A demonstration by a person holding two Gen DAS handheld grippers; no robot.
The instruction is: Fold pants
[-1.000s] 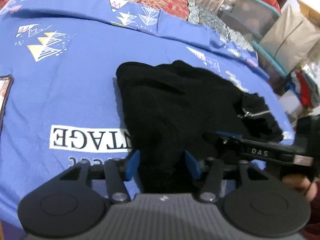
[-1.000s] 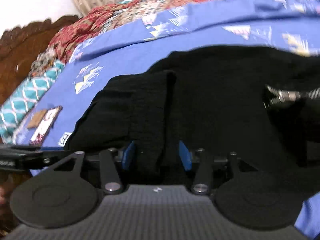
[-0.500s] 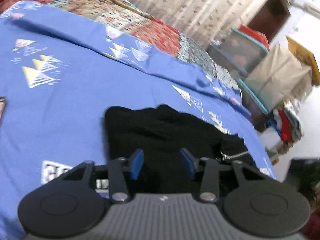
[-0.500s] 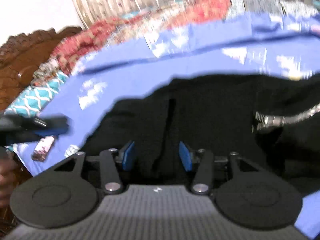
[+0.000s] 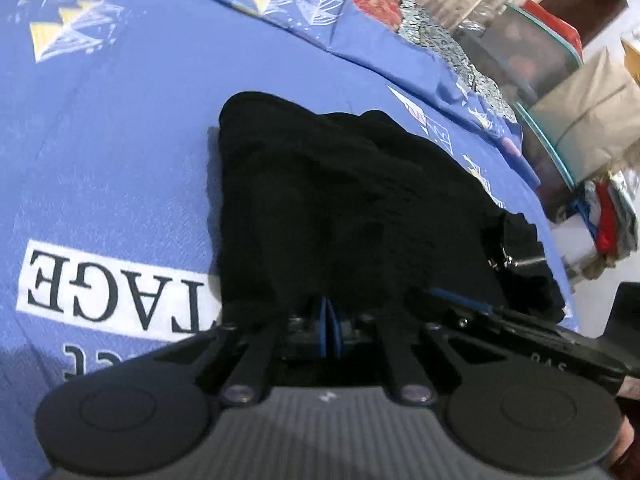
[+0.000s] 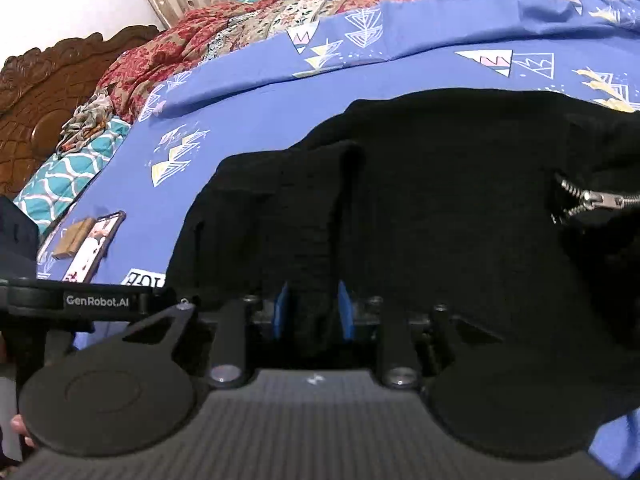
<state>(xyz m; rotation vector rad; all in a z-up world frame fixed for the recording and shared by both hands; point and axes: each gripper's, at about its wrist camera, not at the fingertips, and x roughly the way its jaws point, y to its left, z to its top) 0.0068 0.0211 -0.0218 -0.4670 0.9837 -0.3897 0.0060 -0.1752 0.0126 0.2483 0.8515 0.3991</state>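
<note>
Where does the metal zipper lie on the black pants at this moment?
In the right wrist view the zipper lies at the far right edge of the black pants, right of the right gripper.

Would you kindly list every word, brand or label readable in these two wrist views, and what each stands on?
"GenRobot.AI": white print on the left gripper arm, seen in the right wrist view.
"TAGE": large upside-down letters in a white patch on the blue bedsheet; the pants cover the rest.
Line below it on the sheet: cut off, unreadable.
Print on the right gripper: blurred, unreadable.
</note>
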